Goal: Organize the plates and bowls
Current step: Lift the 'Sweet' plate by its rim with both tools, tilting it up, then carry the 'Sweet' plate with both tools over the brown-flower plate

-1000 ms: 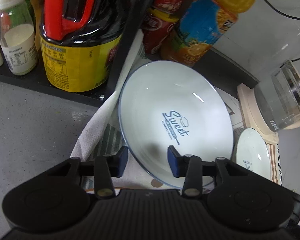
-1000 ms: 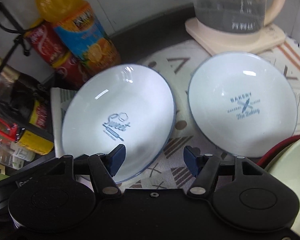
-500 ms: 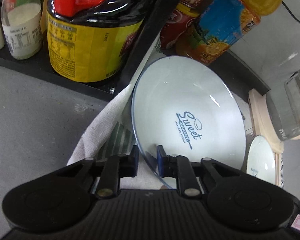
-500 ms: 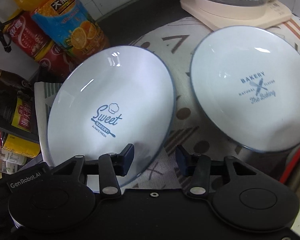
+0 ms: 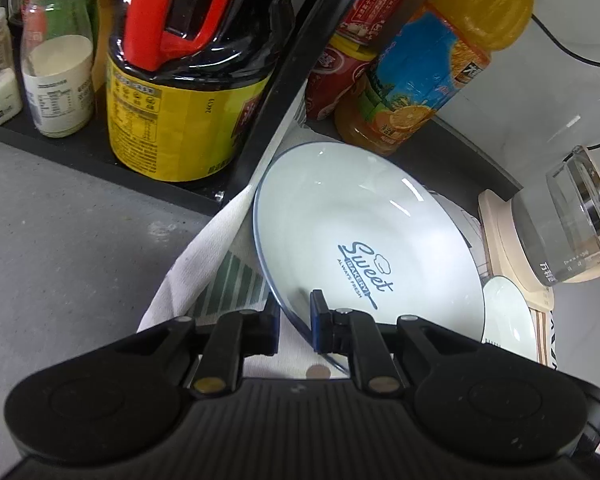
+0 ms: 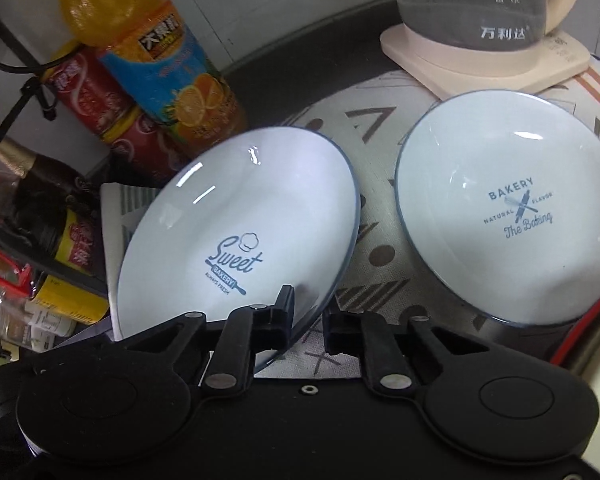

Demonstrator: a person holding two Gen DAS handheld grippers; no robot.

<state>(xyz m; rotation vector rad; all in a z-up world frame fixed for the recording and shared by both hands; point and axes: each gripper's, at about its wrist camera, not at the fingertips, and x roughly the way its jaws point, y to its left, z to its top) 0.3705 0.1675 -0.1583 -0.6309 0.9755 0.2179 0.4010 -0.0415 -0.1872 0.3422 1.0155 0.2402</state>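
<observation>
Partly hiding the "Sweet" plate [image 5: 364,240] rim, both left gripper [image 5: 294,316] and right gripper [image 6: 308,312] clenching it.

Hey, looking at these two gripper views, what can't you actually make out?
- Left wrist view: the Bakery plate is mostly hidden behind the Sweet plate.
- Right wrist view: the red-rimmed dish is cut off by the right edge.
- Right wrist view: the kettle top is cut off by the upper edge.
- Both views: the small label print on the orange bottle is too blurred.
</observation>
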